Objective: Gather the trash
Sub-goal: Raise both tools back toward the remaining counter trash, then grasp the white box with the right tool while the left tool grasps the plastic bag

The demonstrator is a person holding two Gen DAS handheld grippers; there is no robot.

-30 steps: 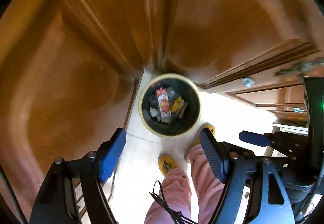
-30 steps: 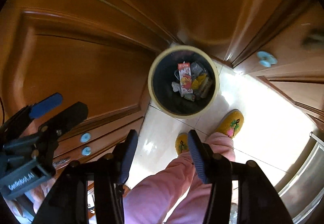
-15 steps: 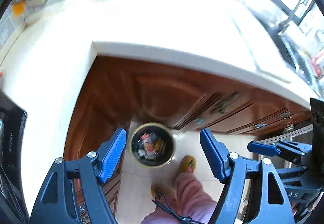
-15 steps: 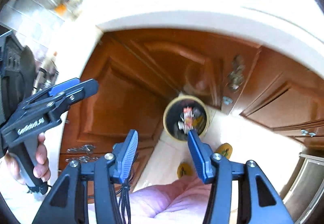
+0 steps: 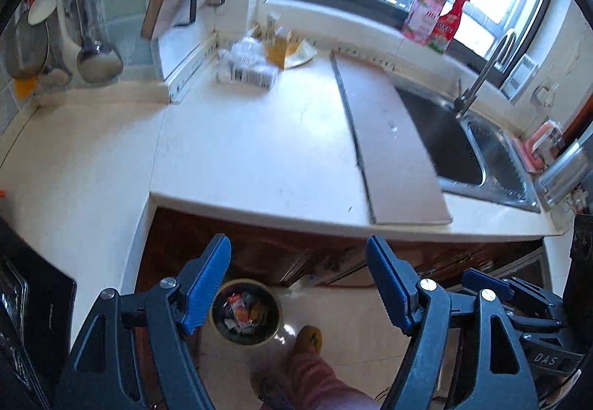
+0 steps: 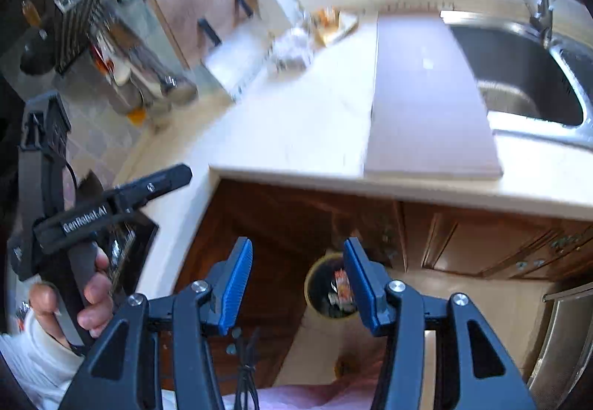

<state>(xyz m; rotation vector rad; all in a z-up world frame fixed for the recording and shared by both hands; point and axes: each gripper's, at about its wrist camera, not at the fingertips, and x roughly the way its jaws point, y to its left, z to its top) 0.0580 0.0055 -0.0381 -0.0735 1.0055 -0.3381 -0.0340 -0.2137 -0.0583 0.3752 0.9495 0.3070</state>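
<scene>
A round trash bin with wrappers inside stands on the tiled floor below the counter; the right wrist view shows the bin partly behind a finger. Loose trash, white packaging and a yellow wrapper, lies at the back of the cream countertop, also visible as blurred trash. My left gripper hangs open and empty above the counter's front edge. My right gripper is open and empty too. The left gripper's handle shows in a hand at the left.
A steel sink with a tap lies at the right, a grey board beside it. Bottles stand on the window sill. Ladles hang at the left wall. Pink trouser legs and a yellow slipper are near the bin.
Both grippers have risen from just above the bin to above counter height and tilted up, bringing the countertop, sink and window into view. Their jaws stayed open.
</scene>
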